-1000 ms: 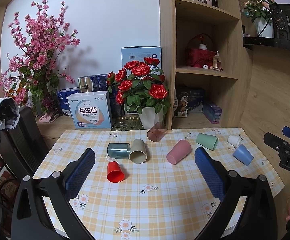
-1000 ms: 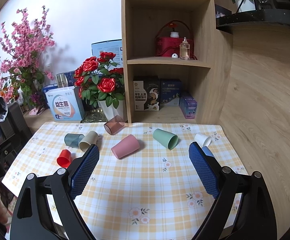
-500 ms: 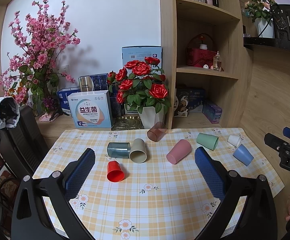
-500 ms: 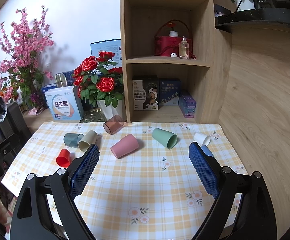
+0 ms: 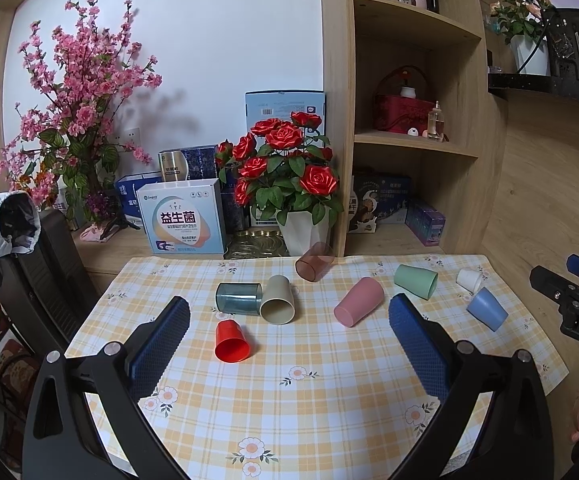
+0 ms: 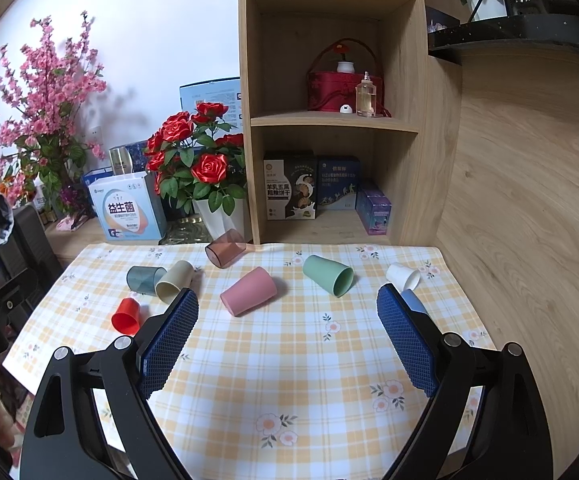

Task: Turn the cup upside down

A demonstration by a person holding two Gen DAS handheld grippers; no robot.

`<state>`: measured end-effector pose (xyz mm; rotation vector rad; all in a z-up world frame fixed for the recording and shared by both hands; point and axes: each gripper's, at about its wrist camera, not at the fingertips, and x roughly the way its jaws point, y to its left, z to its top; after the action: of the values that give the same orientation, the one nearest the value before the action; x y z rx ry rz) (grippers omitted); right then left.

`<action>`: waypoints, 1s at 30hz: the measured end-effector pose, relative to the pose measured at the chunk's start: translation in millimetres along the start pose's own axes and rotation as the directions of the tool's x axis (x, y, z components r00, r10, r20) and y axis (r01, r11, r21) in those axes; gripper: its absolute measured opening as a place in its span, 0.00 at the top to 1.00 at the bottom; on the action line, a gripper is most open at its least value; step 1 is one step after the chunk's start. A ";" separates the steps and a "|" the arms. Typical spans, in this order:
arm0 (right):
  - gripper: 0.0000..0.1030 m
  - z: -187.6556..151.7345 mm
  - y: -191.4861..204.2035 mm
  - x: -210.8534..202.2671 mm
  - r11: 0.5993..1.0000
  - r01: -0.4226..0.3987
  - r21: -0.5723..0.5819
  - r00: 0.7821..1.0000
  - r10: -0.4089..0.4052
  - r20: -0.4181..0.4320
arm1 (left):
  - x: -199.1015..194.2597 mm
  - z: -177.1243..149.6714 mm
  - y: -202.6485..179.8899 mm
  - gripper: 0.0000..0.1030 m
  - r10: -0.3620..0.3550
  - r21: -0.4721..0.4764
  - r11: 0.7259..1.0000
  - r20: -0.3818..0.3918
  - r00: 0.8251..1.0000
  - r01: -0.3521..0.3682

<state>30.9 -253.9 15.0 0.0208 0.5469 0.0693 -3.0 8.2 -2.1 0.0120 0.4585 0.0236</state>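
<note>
Several plastic cups lie on their sides on the checked tablecloth (image 5: pixel 313 384): red (image 5: pixel 231 341), dark teal (image 5: pixel 238 298), beige (image 5: pixel 277 301), brown clear (image 5: pixel 314 267), pink (image 5: pixel 358 307), green (image 5: pixel 415 281), white (image 5: pixel 469 279) and blue (image 5: pixel 487 309). My left gripper (image 5: pixel 289 316) is open and empty, held above the near half of the table. My right gripper (image 6: pixel 287 308) is open and empty, also back from the cups; the pink cup (image 6: pixel 248 291) and green cup (image 6: pixel 328 275) lie ahead of it.
A white vase of red roses (image 5: pixel 303 228), a white box (image 5: pixel 183 222) and a gold tray (image 5: pixel 255 245) stand behind the table. A wooden shelf unit (image 5: pixel 409 140) rises at back right. A black chair (image 5: pixel 41 264) stands left. The right gripper shows at the left wrist view's right edge (image 5: pixel 569 296).
Both views have shifted very slightly; the cups lie where they were and both grippers stay open.
</note>
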 end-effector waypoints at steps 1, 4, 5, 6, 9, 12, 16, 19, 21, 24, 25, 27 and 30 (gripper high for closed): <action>0.15 -0.2 -0.2 0.1 1.000 0.000 0.000 1.000 0.000 0.000 | -0.4 -0.4 0.8 0.06 0.000 -0.001 1.000 0.000 1.000 0.000; 0.15 -1.0 -0.1 0.4 1.000 0.000 0.002 1.000 0.000 0.000 | 0.0 0.2 1.2 0.06 0.000 -0.003 1.000 -0.002 1.000 0.000; 0.15 -1.7 -1.1 0.9 1.000 -0.001 0.004 1.000 0.001 -0.001 | -0.1 -0.5 1.8 0.06 -0.001 -0.004 1.000 -0.004 1.000 0.001; 0.15 -1.8 -0.8 1.1 1.000 -0.002 0.007 1.000 0.002 -0.003 | 0.5 -1.0 2.1 0.06 0.000 -0.005 1.000 -0.007 1.000 0.000; 0.15 -4.9 -1.5 3.2 1.000 0.000 0.013 1.000 0.000 -0.007 | 3.7 -0.9 3.2 0.06 -0.010 -0.012 1.000 -0.018 1.000 0.009; 0.15 -7.2 -4.3 6.3 1.000 -0.006 0.023 1.000 0.007 -0.015 | 6.1 0.4 11.1 0.06 -0.086 -0.068 0.994 -0.031 0.996 0.084; 0.15 -9.2 -12.9 14.3 0.999 -0.010 0.034 1.000 0.011 -0.028 | 18.2 -2.0 13.8 0.06 -0.027 -0.074 0.997 -0.052 0.998 0.023; 0.15 -9.5 -22.8 25.7 0.999 -0.003 0.036 0.999 0.005 -0.042 | 31.4 -3.5 16.5 0.06 0.000 -0.065 0.998 -0.060 0.998 -0.004; 0.15 -10.2 -31.8 37.2 0.999 0.004 0.039 0.998 -0.002 -0.064 | 41.3 -3.8 20.8 0.06 0.017 -0.063 0.998 -0.066 0.998 -0.021; 0.15 -9.2 -48.3 57.1 0.998 0.018 0.053 0.995 -0.012 -0.103 | 60.2 -5.0 29.2 0.06 0.048 -0.047 0.998 -0.089 0.995 -0.052; 0.15 -9.5 -53.3 63.3 0.998 0.021 0.054 0.994 -0.015 -0.112 | 66.2 -5.2 31.5 0.06 0.055 -0.041 0.997 -0.099 0.994 -0.060; 0.15 -9.2 -63.0 77.1 0.998 0.028 0.050 0.992 -0.021 -0.128 | 81.5 -6.6 37.1 0.06 0.067 -0.034 0.997 -0.118 0.991 -0.071; 0.15 -8.0 -73.7 100.4 1.000 0.020 0.021 0.988 -0.017 -0.150 | 103.2 -8.1 46.4 0.06 0.091 -0.027 0.995 -0.138 0.986 -0.096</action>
<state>116.7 -320.2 -46.7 0.0328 0.6986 0.0469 85.0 57.3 -54.2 -0.0012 0.5943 0.1250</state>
